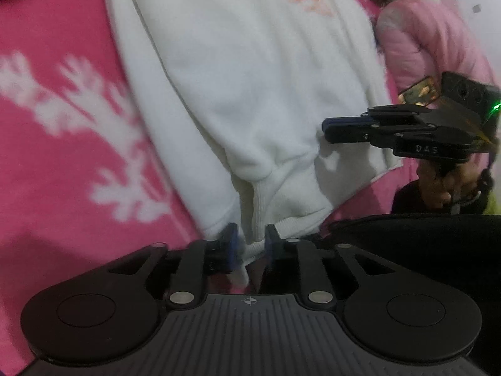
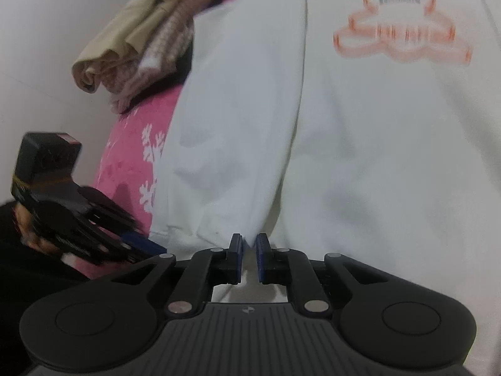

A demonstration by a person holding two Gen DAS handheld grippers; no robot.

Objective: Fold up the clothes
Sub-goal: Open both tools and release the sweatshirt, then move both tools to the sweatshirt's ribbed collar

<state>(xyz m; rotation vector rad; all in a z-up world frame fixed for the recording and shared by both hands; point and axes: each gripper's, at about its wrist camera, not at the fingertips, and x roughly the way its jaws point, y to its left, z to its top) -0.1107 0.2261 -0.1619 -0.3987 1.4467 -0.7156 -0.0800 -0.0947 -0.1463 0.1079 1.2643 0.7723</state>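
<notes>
Pink fleece blanket [image 1: 56, 144] with white snowflake shapes covered the surface, a pale wall [image 2: 47, 47] rising behind it. On it lay the white sweatshirt [image 1: 244, 72], orange print up. Beige and checked clothes [image 2: 141, 31] sat heaped by the wall. The left gripper [image 1: 249, 244] clamped the sweatshirt's ribbed hem; the right gripper [image 2: 249, 255] pinched a fold of it.

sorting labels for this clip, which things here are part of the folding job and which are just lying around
Part of the job:
- white sweatshirt with the orange print
- left gripper, shut on its hem
- right gripper, shut on its hem
- pink blanket it lies on

Lying about:
- beige garment, bunched by the wall
- checked garment beside it
- pink padded jacket
</notes>
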